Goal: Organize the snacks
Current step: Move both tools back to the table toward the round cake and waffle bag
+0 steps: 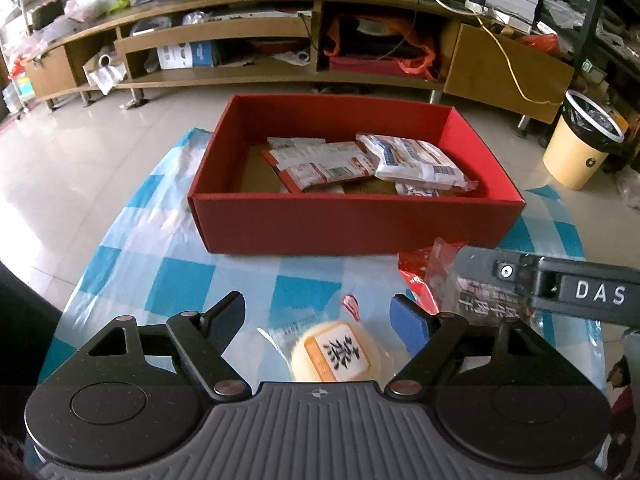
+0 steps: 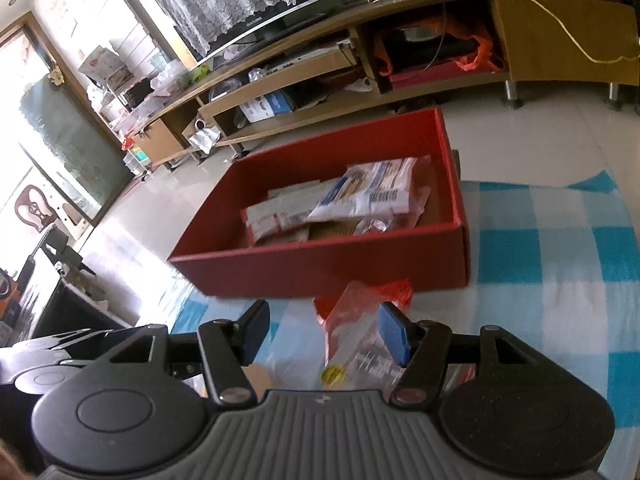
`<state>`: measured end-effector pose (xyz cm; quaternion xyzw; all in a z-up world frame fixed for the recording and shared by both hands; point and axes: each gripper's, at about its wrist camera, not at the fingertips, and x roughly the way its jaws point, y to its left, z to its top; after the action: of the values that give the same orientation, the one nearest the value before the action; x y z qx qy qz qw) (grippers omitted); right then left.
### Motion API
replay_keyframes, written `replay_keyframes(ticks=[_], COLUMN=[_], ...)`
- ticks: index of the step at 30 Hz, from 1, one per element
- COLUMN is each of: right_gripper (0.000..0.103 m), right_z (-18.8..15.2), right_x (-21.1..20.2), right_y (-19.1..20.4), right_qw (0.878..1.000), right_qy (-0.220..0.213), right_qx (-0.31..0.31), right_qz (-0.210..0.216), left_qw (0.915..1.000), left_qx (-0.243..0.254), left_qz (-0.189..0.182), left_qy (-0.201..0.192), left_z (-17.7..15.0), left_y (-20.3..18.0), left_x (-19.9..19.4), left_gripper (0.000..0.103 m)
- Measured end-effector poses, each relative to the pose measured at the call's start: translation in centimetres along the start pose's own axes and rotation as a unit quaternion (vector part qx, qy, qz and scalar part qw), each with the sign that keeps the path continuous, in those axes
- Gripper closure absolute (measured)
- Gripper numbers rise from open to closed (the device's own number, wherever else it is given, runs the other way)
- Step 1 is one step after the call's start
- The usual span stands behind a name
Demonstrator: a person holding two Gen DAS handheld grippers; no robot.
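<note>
Your left gripper [image 1: 318, 320] is holding its jaws spread wide, and the round wrapped cake [image 1: 334, 356] is lying between them on the checked cloth [image 1: 168, 276] with clear cloth on either side; neither pad is touching it. Only one moment is shown, so take that spread as it stands. The cake's wrapper is showing an orange-framed white label with a dark character, facing up at you.

Your right gripper [image 2: 322, 334] is reaching over a clear and red snack bag [image 2: 360, 328]. Its right blue pad [image 2: 394, 334] is lying against the bag's plastic, while the left finger [image 2: 252, 330] is standing off from it with cloth showing between. The bag is blurred there, so you cannot tell whether the jaws are pinching it or merely bracketing it. In the left wrist view, that same gripper is coming in from the right edge over the bag, just beside the cake.

The red box [image 1: 352, 226] is sitting on the cloth just beyond both grippers, open at the top. Inside it, several flat packets are lying piled toward the right half: red-and-white ones [image 1: 320, 166] underneath and a white-and-blue one [image 1: 416, 160] on top. A cream waste bin [image 1: 576, 152] is standing on the tiled floor to the right, and a long wooden TV stand [image 1: 280, 76] is running along the wall behind.
</note>
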<state>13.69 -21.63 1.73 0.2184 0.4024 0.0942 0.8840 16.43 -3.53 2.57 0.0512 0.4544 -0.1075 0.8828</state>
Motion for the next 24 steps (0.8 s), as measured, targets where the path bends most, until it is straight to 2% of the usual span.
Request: replay_keyframes(ticks=[5, 11, 24], right_gripper=[0.044, 0.04, 0.038], right_z=[-0.7, -0.4, -0.5], right_x=[-0.7, -1.4, -0.3], right_y=[0.5, -0.3, -1.3], right_qw=[1.0, 1.0, 0.999], right_qy=[0.0, -0.003, 0.032], right_qx=[-0.004, -0.001, -0.001], right_qz=[0.003, -0.027, -0.035], left_qw=[1.0, 0.9998, 0.9981], left_qx=[-0.004, -0.02, -0.034], left_qz=[0.001, 0.002, -0.004], left_qy=[0.0, 0.005, 0.05], left_z=[-0.3, 0.0, -0.8], left_y=[0.4, 1.0, 0.5], left_x=[-0.4, -0.2, 1.9], left_gripper=[0.017, 0.017, 0.012])
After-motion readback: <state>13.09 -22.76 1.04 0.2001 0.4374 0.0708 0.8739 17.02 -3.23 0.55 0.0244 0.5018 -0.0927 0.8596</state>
